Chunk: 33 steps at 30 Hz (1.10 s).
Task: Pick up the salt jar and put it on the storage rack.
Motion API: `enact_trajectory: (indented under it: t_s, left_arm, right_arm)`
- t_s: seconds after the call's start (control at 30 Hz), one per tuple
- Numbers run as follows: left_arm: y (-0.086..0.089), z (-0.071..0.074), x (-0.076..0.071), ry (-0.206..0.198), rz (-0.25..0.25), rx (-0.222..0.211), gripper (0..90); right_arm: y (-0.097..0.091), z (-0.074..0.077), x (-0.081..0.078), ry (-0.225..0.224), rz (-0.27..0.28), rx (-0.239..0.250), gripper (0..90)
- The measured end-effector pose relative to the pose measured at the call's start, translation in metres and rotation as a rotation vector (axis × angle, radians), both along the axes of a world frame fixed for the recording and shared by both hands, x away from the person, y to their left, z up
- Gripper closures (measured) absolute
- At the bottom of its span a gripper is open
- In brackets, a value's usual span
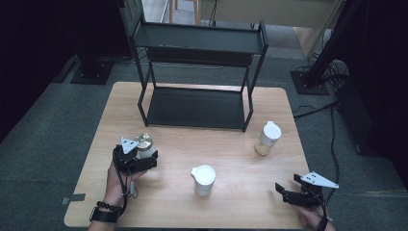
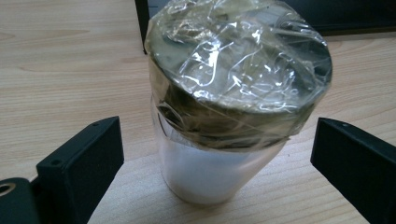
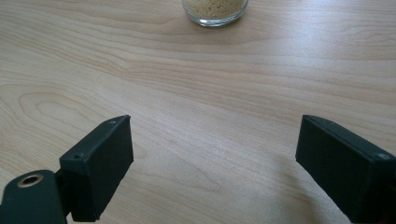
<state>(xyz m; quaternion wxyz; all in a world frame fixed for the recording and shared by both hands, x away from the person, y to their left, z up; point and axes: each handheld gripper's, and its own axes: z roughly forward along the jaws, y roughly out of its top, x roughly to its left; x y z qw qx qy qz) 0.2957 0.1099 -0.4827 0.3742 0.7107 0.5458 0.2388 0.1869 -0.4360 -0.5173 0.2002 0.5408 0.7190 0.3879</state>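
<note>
Left gripper (image 2: pixel 210 154) wide open around the jar (image 2: pixel 219 140), pads clear: centre, close low on the white body under the foil lid (image 2: pixel 238 56); right gripper (image 3: pixel 212 163) open, empty.

Item: 1 jar (image 2: pixel 233 116), cylindrical, clear-walled, filled with a white substance. Its top carried a dark, metallic-looking lid wrapped in crinkled transparent film that ran a short way down the wall. The jar stood upright on the light wooden table (image 1: pixel 163 202), on the left half, near the front left foot of the black 2-tier rack (image 1: pixel 197 106). It sat between the jaws of the left hand-held gripper (image 2: pixel 212 158), clear of both.
</note>
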Motion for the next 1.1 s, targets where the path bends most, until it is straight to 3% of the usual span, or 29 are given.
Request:
enact_trajectory:
  t_s: [0.47, 0.7, 0.73, 0.9, 0.93, 1.1]
  left_arm:
    - [-0.003, 0.001, 0.009, 0.016, 0.004, 0.009, 6.5]
    - [-0.007, 0.003, 0.012, 0.005, 0.02, 0.029, 9.5]
    - [-0.008, 0.003, 0.014, 0.006, 0.028, 0.027, 14.4]
    - [-0.009, 0.003, 0.016, 0.012, 0.037, 0.024, 14.9]
    - [-0.009, 0.003, 0.017, 0.014, 0.042, 0.024, 20.5]
    - [-0.009, 0.002, 0.018, 0.016, 0.049, 0.026, 22.5]
  right_arm:
    - [0.0, 0.0, 0.0, 0.0, 0.0, 0.0, 11.0]
    - [0.0, 0.0, 0.0, 0.0, 0.003, 0.0, 11.0]
    - [0.0, 0.0, 0.0, 0.0, 0.003, 0.0, 11.0]
    - [0.0, 0.0, 0.0, 0.001, 0.005, 0.002, 11.0]
    - [0.0, 0.0, 0.0, 0.001, 0.006, 0.002, 11.0]
    - [0.0, 0.0, 0.0, 0.001, 0.008, 0.002, 11.0]
